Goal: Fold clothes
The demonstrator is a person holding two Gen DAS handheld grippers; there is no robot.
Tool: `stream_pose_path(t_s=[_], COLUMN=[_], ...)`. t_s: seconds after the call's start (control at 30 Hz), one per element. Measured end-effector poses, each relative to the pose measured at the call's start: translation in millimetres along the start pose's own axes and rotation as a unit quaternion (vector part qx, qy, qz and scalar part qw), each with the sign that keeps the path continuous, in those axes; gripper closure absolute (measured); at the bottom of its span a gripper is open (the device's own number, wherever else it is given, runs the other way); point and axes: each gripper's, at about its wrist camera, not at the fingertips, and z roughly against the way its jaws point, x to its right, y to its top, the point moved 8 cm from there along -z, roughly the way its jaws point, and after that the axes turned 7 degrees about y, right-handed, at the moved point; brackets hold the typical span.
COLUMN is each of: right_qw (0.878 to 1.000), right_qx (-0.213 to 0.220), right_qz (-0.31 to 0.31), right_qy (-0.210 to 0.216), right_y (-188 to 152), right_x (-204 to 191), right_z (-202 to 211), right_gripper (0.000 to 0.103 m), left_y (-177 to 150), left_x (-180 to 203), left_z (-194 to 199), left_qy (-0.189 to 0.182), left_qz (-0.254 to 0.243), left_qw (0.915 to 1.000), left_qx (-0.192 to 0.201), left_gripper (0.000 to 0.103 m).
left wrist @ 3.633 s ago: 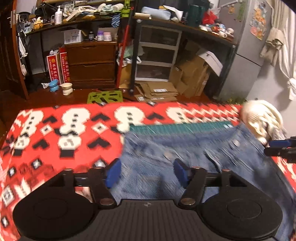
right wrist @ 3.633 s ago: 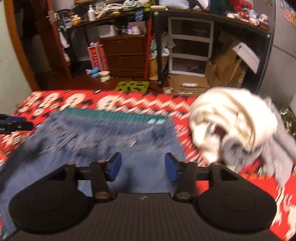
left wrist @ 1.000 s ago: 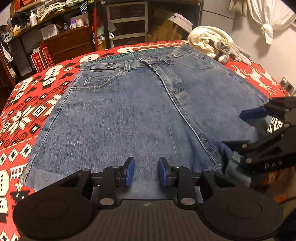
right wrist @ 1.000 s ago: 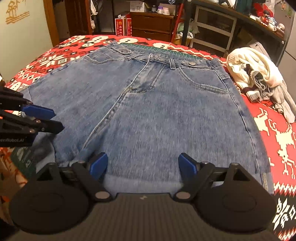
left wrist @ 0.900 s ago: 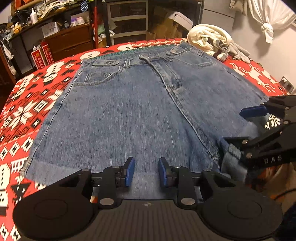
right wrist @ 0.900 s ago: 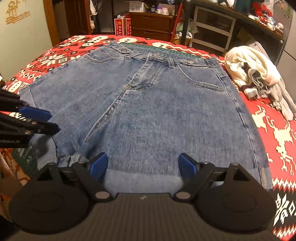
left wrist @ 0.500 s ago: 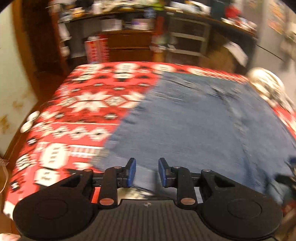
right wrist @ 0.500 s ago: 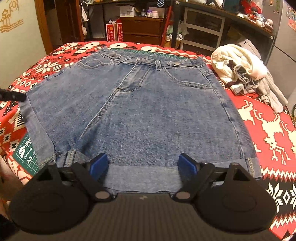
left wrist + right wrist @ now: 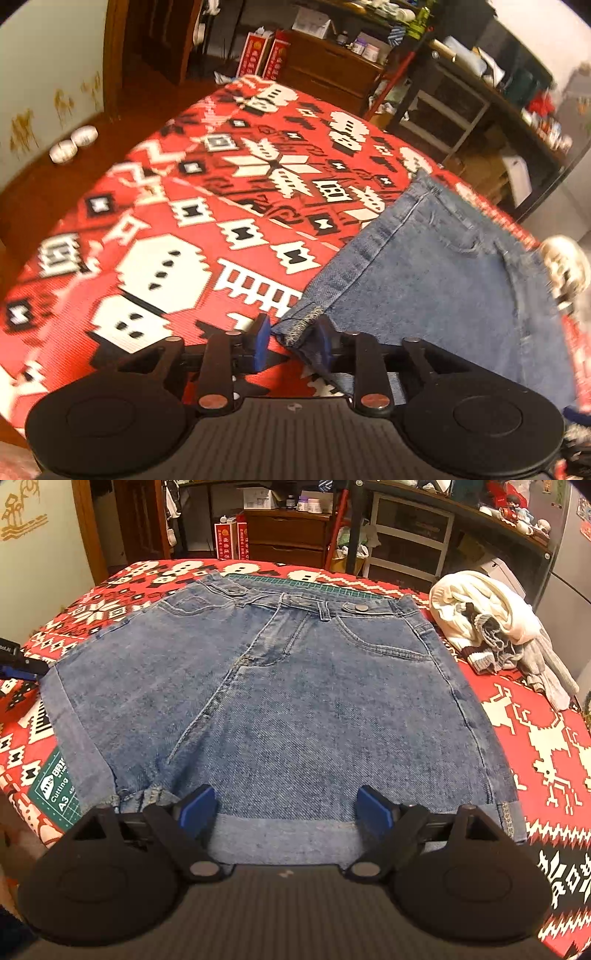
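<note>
Judging by the present frames, folding has not begun: the denim shorts (image 9: 280, 701) lie spread flat, front side up, waistband at the far edge and both leg hems toward the cameras, with no fold line visible anywhere in the fabric. They rest on a red patterned cloth (image 9: 207, 206) covering the bench, partly over a green cutting mat (image 9: 55, 786) that shows at the near left corner. A heap of pale garments (image 9: 491, 624) sits apart to the right of the shorts, not touching them, and appears unfolded as well, so the whole task remains outstanding. The left hand-held gripper (image 9: 291, 341) sits at the outer corner of the left leg hem; its jaws stand at a narrow gap with the frayed corner lying between the pads, but contact is not confirmed and I judge the corner not yet clamped. The right hand-held gripper (image 9: 282, 812) is spread wide, hovering just over the turned-up cuff of the right leg hem, gripping nothing. Likely next requirement, in my assessment, is a secure pinch on both hem corners before any fold.
</note>
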Motion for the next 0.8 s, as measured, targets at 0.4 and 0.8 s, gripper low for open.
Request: stream_pose_path(t_s=[0.4,0.8], right_qw=[1.0,1.0], right_qx=[0.0,0.001], right_qz=[-0.015,-0.023], right_qy=[0.011,0.01], right_y=[-3.5,-3.0], right_x=[-2.1,-1.3], right_z=[0.1,1.4], right_gripper=[0.016,0.016], left_y=[-1.6,-13.4], left_x=[-30.6,-6.9], left_z=[-4.0,-13.2], left_qy=[-0.161,-0.21], left_qz=[0.209,0.215], left_qw=[0.9613,0.9452], left_qx=[-0.079,-0.127], left_gripper=[0.056,0.055])
